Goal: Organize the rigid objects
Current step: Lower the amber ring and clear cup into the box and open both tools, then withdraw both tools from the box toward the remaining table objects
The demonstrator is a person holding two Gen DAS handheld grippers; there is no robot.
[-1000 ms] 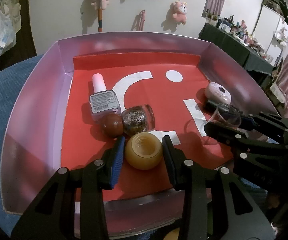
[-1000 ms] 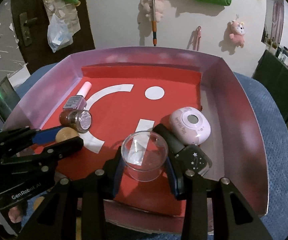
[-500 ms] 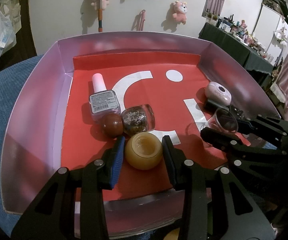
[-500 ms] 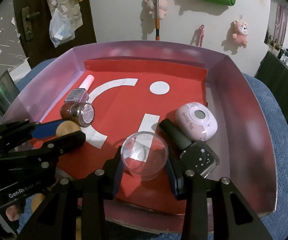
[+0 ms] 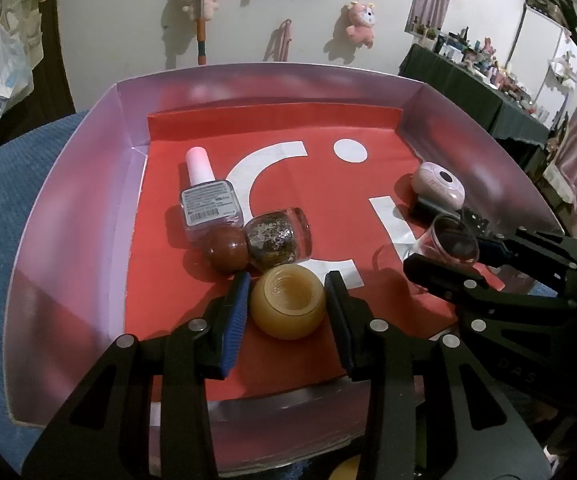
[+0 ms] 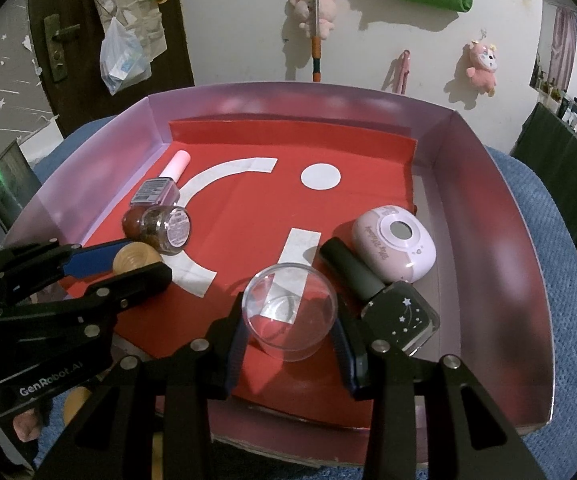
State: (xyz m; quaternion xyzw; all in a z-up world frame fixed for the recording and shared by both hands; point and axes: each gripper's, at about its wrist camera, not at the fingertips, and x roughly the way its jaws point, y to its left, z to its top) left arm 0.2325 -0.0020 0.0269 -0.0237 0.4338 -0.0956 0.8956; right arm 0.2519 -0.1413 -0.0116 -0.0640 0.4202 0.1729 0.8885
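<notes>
In the red-floored tray point(image 5: 68, 216), the left gripper point(image 5: 286, 300) is clamped on a yellow round jar point(image 5: 287, 306). The right gripper point(image 6: 288, 326) grasps a clear plastic cup point(image 6: 289, 316), beside a dark bottle point(image 6: 384, 304).

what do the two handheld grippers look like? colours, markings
Both alike: left gripper and right gripper have black angular two-finger frames with silver rivets and ribbed blue pads. White "GenRobot.AI" lettering marks the left body. No cables or sleeves visible.

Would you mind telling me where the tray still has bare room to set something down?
Free: the far half of the red liner around the white dot. Crowded: the left cluster by the glitter jar, and the right side by the pink case and dark bottle.
</notes>
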